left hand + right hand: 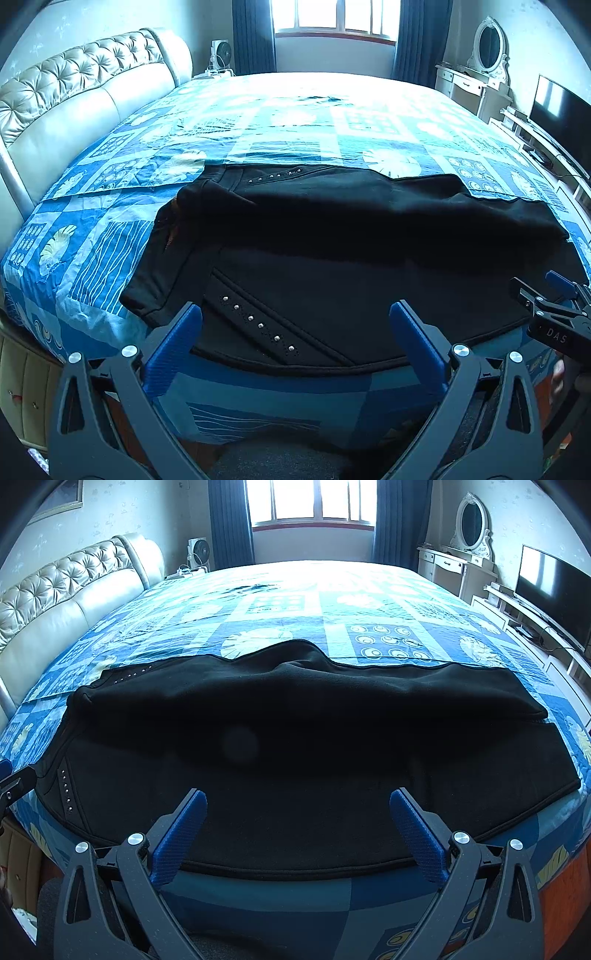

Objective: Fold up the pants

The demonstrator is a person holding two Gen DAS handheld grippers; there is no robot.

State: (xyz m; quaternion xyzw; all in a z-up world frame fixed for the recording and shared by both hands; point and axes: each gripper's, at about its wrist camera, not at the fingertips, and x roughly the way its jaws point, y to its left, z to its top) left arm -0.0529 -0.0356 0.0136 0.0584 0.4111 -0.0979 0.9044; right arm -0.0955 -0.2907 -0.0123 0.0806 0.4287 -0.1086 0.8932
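Black pants with silver studs lie flat across the near part of the bed, waist to the left, legs running right; the right wrist view shows the same pants with a raised ridge along the far leg. My left gripper hovers open over the near hem beside the studded pocket, nothing between its blue pads. My right gripper is open above the near leg edge, holding nothing. Its fingertips show at the right edge of the left wrist view.
The bed has a blue patterned quilt and a tufted cream headboard on the left. A white dresser with an oval mirror and a TV stand on the right. A fan sits by the window.
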